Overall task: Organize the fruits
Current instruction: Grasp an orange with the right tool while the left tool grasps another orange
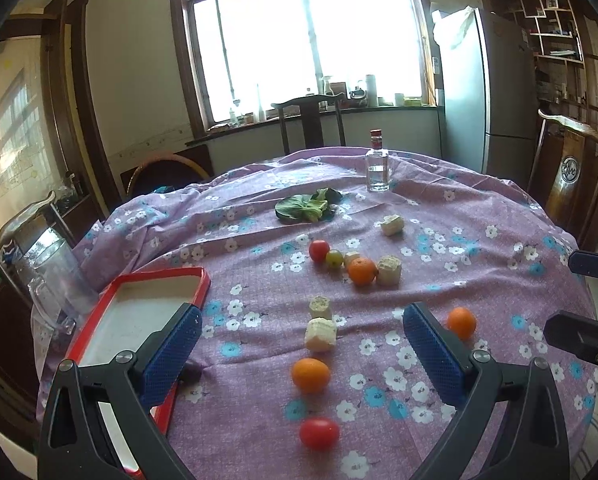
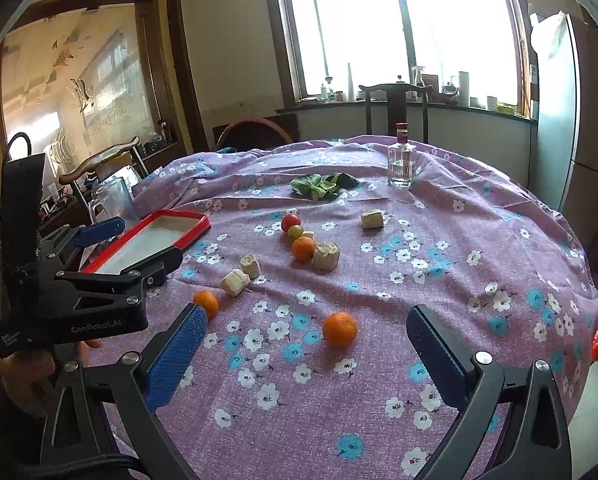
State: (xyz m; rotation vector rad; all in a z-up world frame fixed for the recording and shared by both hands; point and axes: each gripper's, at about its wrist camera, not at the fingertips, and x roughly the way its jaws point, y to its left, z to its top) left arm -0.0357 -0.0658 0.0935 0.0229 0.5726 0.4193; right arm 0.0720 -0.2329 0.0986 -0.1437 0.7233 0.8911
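1. I am working over a round table (image 1: 479, 216) under a purple flowered cloth; both tools are empty
2. My left gripper (image 1: 301, 340) is spread wide above the near edge, with nothing between its blue pads
3. My right gripper (image 2: 307, 334) is also spread wide and hovers low, with one orange (image 2: 339, 329) lying on the cloth between its fingers, untouched
4. A red-rimmed tray (image 1: 147, 308) sits at the table's left edge and holds no fruit that I can see, so I judge the sorting has not begun
5. Fruit left on the cloth: a near tomato (image 1: 319, 433) and a near orange (image 1: 310, 375) by the near edge, and a middle cluster of a second tomato (image 1: 319, 250), a green fruit (image 1: 334, 258) and a middle orange (image 1: 362, 271)
6. Pale cut chunks (image 1: 320, 334) lie among the fruit; leafy greens (image 1: 309, 208) and a glass bottle (image 1: 377, 170) sit toward the far edge
7. I judge every fruit has yet to be moved
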